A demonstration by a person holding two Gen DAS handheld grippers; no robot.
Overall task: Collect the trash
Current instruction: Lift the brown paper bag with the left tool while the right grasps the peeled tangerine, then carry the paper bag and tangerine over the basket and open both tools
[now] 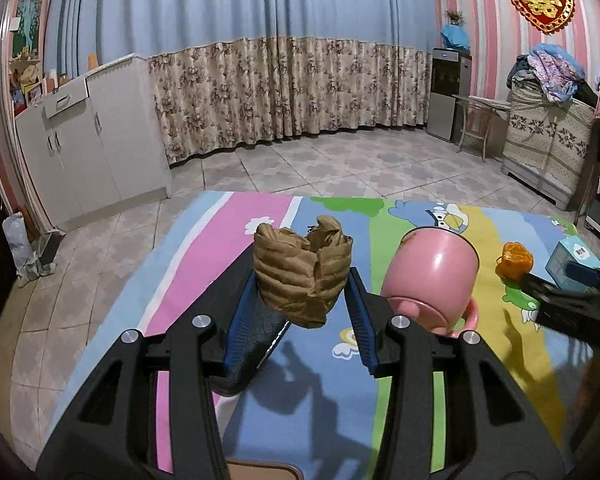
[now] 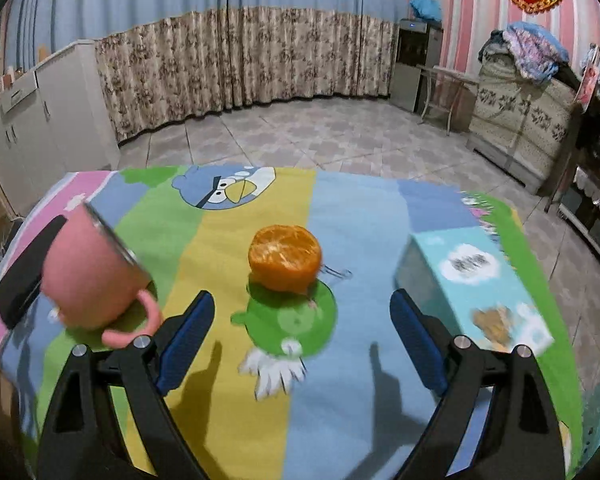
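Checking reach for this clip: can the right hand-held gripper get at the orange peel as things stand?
Probably yes: the right hand-held gripper is open, and the orange peel sits straight ahead with nothing between.

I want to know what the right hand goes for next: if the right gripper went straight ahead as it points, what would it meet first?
Most likely the orange peel, centred ahead of the open right gripper, with only tablecloth between.

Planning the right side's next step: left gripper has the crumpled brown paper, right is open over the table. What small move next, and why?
Probably ease the right gripper forward and down to straddle the peeled orange fruit. It is open, and the fruit sits centred ahead of it on the colourful cartoon tablecloth, clear of the pink mug and light blue tissue box. The left gripper is shut on the crumpled brown paper wad.
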